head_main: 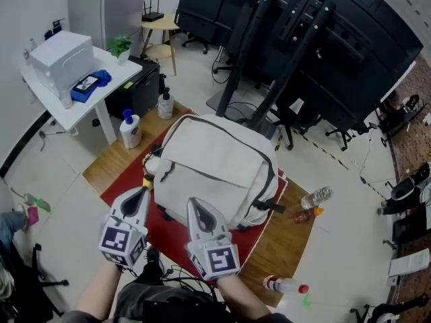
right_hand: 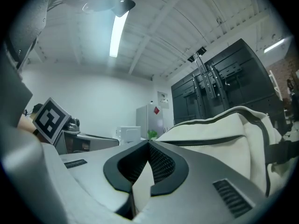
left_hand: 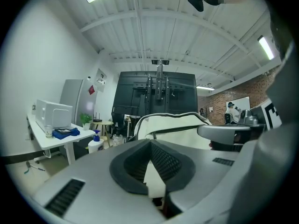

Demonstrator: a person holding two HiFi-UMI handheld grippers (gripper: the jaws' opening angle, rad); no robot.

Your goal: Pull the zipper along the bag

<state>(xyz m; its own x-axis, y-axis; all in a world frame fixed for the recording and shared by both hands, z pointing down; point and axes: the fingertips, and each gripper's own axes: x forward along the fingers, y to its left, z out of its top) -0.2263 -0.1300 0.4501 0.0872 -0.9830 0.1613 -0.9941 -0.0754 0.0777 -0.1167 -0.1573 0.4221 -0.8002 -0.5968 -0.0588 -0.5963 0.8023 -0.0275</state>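
A cream backpack [head_main: 215, 160] with dark zipper lines lies on a red mat [head_main: 176, 239] in the head view. Both grippers hover just short of its near edge. My left gripper [head_main: 144, 191] points at the bag's near left corner, jaws shut, nothing between them. My right gripper [head_main: 193, 202] is beside it, aimed at the bag's front side, also shut and empty. In the left gripper view the shut gripper [left_hand: 150, 142] faces the backpack [left_hand: 175, 125] ahead. The right gripper view shows the closed gripper [right_hand: 148, 144] with the backpack [right_hand: 219, 134] close on the right. I cannot make out a zipper pull.
A pump bottle [head_main: 130, 130] and a second bottle [head_main: 165, 104] stand left of the bag. Plastic bottles [head_main: 315, 198] lie at the right, another [head_main: 286, 286] near the front. A white side table [head_main: 101, 89] holds a white box [head_main: 62, 58]. A black stand [head_main: 269, 79] rises behind.
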